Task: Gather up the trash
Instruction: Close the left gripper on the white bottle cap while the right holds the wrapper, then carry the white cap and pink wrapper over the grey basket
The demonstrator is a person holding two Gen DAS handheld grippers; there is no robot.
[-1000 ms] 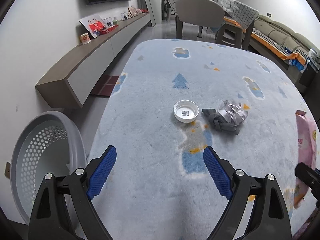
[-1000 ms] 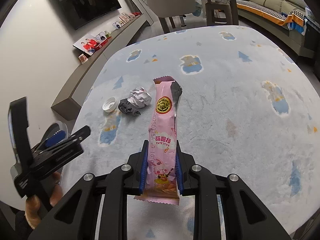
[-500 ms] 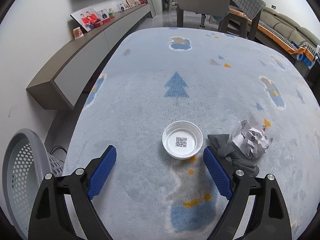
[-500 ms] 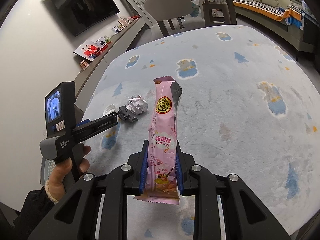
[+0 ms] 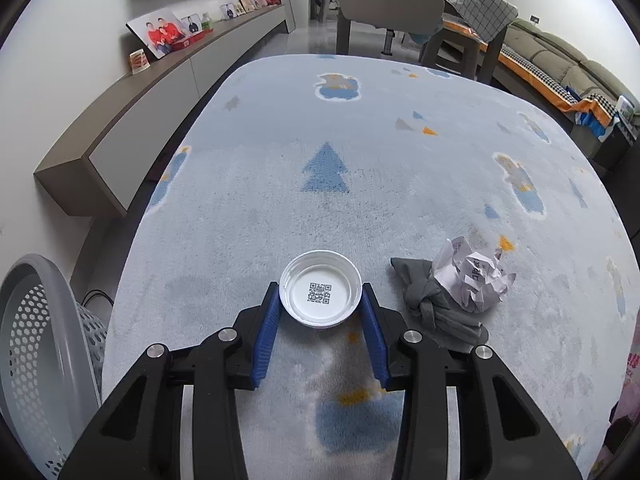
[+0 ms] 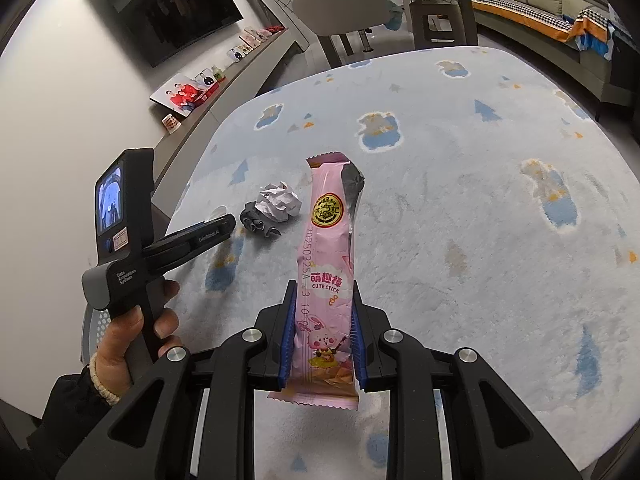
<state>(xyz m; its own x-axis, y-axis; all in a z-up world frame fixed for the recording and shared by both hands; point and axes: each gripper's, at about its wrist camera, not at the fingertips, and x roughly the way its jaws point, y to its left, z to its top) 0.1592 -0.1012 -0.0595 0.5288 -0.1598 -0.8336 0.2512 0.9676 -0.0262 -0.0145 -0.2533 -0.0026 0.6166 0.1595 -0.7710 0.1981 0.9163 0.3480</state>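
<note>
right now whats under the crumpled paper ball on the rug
A dark grey cloth lies partly under the crumpled paper ball, sticking out toward the white lid. How far it extends beneath is covered.

The left claw [image 5: 321, 300] sits low with its blue pads [image 5: 267, 334] closed in against a white lid [image 5: 321, 294]. The right claw [image 6: 323, 320] clamps a pink wrapper [image 6: 328, 264], raised.

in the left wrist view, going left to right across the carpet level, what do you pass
laundry basket → white lid between the left hand-held gripper fingers → grey cloth → crumpled paper → pink snack wrapper at the edge
</note>
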